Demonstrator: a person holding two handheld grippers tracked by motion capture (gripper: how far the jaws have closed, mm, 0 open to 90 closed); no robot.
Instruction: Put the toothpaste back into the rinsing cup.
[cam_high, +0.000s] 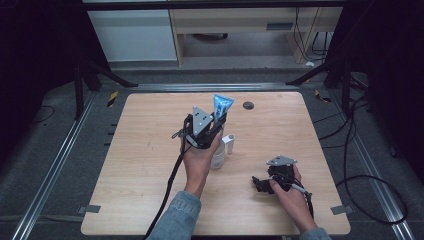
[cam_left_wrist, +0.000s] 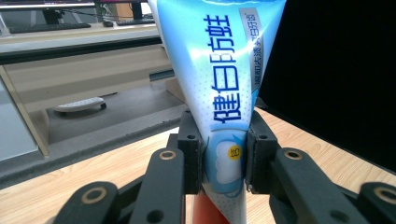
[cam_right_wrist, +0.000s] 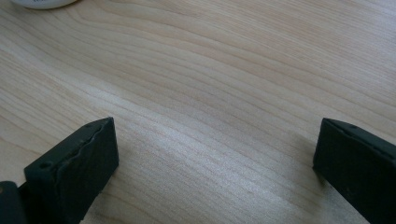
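The left tool (cam_high: 218, 120) is clamped on a blue and white toothpaste tube (cam_high: 222, 105), held upright, crimped end up, above the white cup (cam_high: 218, 156) on the wooden tabletop (cam_high: 145, 165). The right tool (cam_high: 259, 183) rests wide open and empty, well to the cup's right.

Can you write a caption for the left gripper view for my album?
The left claw squeezes a blue and white toothpaste tube, held upright above the wooden table.

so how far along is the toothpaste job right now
Done: the left gripper is shut on the toothpaste tube and holds it above the table, wide crimped end up. In hand: it hangs over a white cup. Left, probably: setting it in the cup; the right gripper rests open on the table.
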